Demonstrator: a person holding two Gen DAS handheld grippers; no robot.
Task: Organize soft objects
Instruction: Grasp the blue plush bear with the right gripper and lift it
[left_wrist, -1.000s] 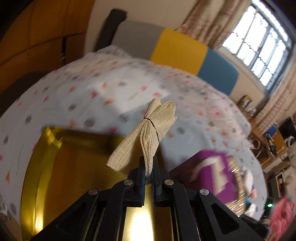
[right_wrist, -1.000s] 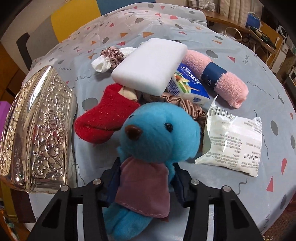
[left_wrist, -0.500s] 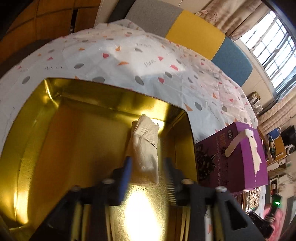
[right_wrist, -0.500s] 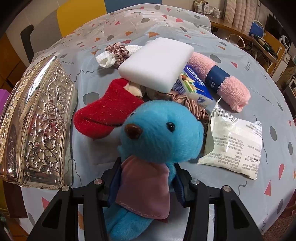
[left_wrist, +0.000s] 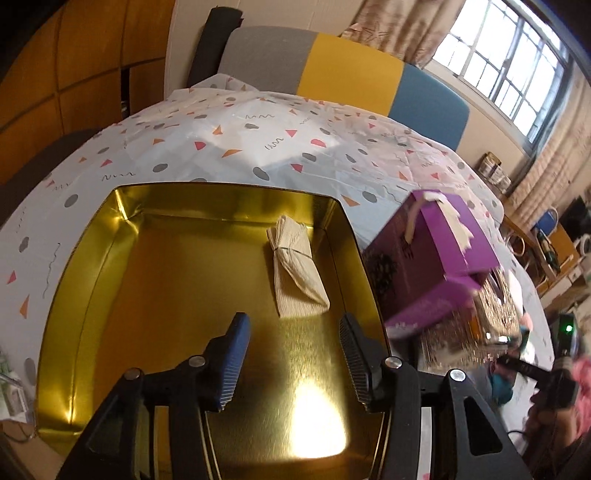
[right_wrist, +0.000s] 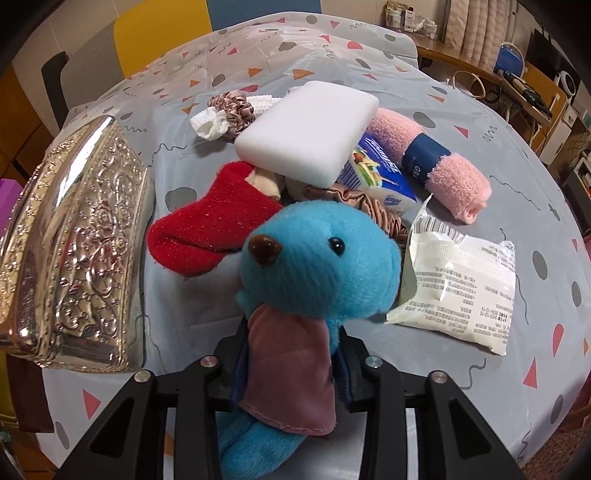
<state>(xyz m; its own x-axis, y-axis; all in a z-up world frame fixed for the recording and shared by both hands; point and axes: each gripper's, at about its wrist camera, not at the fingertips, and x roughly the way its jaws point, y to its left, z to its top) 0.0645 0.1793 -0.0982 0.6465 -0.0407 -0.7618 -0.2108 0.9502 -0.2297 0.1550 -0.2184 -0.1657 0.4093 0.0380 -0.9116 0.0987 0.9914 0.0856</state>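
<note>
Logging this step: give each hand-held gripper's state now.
Left hand-held gripper: opening, empty; cloth bundle lies released in the gold tin.
Right hand-held gripper: closing on the blue plush toy.

A purple box beside the gold tin smears into motion blur — its lettering unreadable — with the embossed silver box under it just as soft. The tin's near rim is hidden behind the left gripper. The blue plush toy covers much of a brown scrunchie — print on the white packet is too small to read.
</note>
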